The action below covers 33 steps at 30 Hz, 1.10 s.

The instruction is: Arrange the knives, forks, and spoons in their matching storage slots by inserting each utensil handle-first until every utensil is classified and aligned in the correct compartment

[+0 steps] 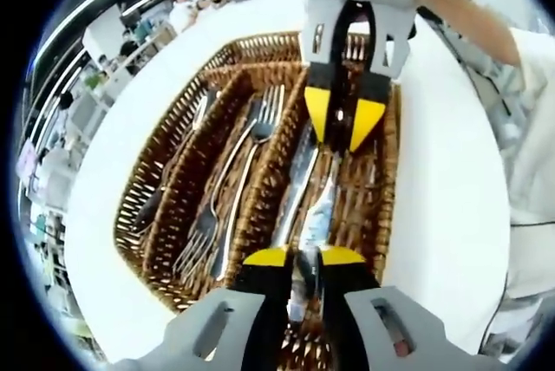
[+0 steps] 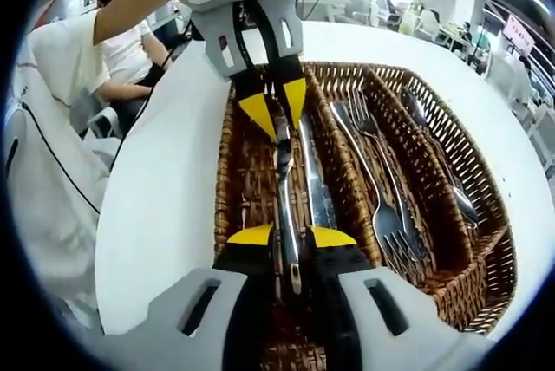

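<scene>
A three-slot wicker basket (image 1: pixel 128 215) (image 2: pixel 224 172) lies on a white table. One knife (image 1: pixel 314 215) (image 2: pixel 284 189) hangs just above the knife slot, held at both ends. My left gripper (image 1: pixel 303 258) (image 2: pixel 277 111) is shut on one end. My right gripper (image 2: pixel 292 237) (image 1: pixel 341 128) faces it, shut on the other end. A second knife (image 1: pixel 295 182) (image 2: pixel 317 182) lies in that slot beside it. Several forks (image 1: pixel 247 150) (image 2: pixel 381 193) fill the middle slot. Spoons (image 1: pixel 169 176) (image 2: pixel 442 159) lie in the slot furthest from the knives.
The round white table (image 1: pixel 442 180) (image 2: pixel 160 206) has bare surface all around the basket. The person's white sleeve (image 1: pixel 533 120) (image 2: pixel 48 128) is close on the knife-slot side. Another person (image 2: pixel 130 46) sits beyond the table edge, with desks and chairs further back.
</scene>
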Each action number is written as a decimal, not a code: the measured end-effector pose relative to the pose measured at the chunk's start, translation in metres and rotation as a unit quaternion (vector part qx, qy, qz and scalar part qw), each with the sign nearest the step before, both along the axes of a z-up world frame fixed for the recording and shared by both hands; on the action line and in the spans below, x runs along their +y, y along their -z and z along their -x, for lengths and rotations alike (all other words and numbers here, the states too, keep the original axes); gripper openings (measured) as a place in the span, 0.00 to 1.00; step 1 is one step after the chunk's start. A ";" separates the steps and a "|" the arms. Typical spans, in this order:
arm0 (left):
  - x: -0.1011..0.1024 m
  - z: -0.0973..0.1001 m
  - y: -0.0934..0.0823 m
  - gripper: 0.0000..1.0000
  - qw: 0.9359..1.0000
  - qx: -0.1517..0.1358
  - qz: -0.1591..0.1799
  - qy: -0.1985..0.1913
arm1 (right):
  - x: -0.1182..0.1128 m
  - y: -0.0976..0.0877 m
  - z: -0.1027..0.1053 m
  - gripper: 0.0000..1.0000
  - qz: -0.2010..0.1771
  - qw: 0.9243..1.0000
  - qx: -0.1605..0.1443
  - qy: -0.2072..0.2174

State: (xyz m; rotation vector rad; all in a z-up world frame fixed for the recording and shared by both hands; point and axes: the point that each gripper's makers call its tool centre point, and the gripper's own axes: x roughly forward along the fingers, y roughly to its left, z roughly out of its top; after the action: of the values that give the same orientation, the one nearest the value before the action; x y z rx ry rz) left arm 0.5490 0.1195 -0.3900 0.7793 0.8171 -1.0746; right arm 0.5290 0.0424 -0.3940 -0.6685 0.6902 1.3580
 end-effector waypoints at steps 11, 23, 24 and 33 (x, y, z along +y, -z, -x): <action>0.005 -0.008 -0.007 0.26 0.999 -0.015 0.027 -0.025 | 0.004 -0.023 0.002 0.21 -0.026 0.999 -0.026 0.002; 0.003 -0.004 -0.024 0.37 0.991 0.010 0.106 -0.078 | 0.007 -0.038 0.003 0.35 -0.062 0.997 -0.031 0.018; 0.003 -0.004 -0.026 0.38 0.991 0.004 0.109 -0.083 | 0.007 -0.038 0.003 0.36 -0.063 0.997 -0.032 0.020; 0.006 -0.006 -0.039 0.62 0.982 -0.042 0.146 -0.110 | 0.006 -0.041 0.014 0.55 -0.074 0.996 -0.041 0.027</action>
State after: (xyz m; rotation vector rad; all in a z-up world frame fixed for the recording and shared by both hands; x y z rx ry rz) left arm 0.5553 0.1256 -0.3508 0.4718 0.6391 -0.9297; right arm 0.5153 0.0482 -0.3529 -0.5799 0.5330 1.3108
